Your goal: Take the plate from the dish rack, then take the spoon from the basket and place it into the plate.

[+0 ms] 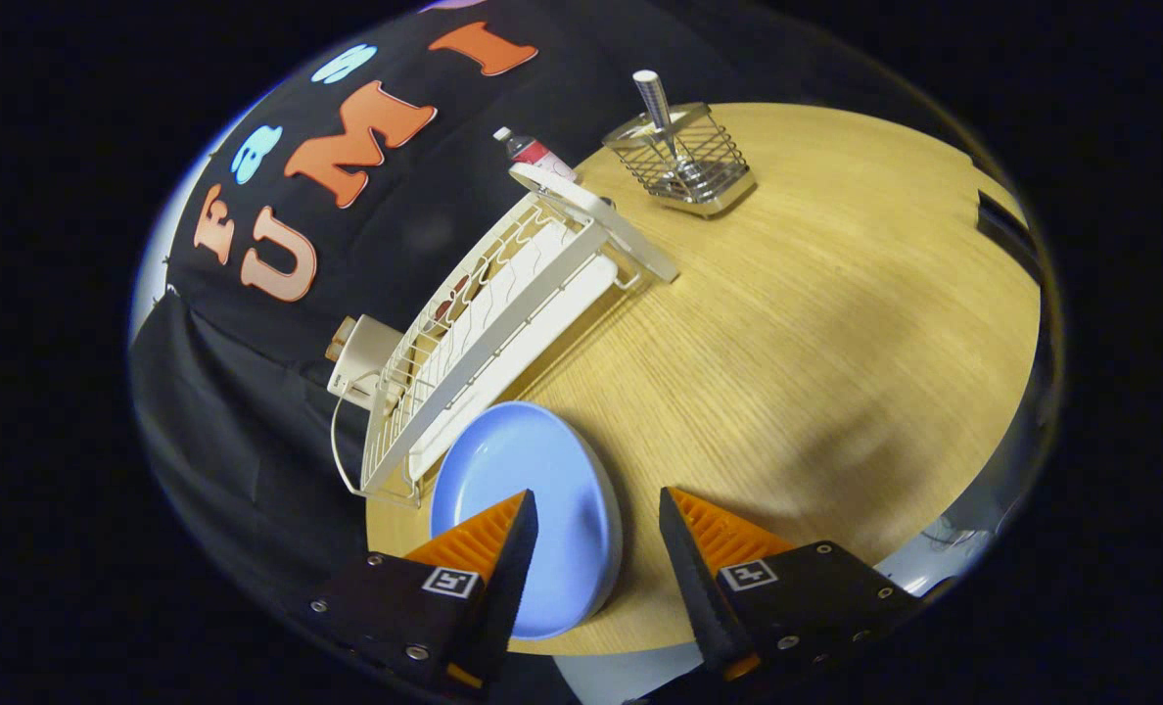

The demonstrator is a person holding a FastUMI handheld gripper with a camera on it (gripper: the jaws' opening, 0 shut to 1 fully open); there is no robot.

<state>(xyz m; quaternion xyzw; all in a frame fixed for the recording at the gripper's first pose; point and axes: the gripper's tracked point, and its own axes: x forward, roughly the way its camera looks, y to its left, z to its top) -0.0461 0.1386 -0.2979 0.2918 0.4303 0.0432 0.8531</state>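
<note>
A light blue plate point(533, 470) lies flat on the wooden table point(836, 323), right beside the near end of the white dish rack point(503, 313). My gripper point(596, 493) hovers over the plate and is open; one finger overlaps the plate's face, the other stands past its rim over bare wood. Nothing is pressed between the fingers. Far beyond them a metal wire basket point(684, 162) stands on the table, with a spoon point(656, 103) upright in it, handle up.
A small red-and-white bottle point(533, 149) stands behind the far end of the rack. A white box point(361, 357) hangs at the rack's side near the booth wall. Bare table stretches between plate and basket. The table edge runs just under the fingers.
</note>
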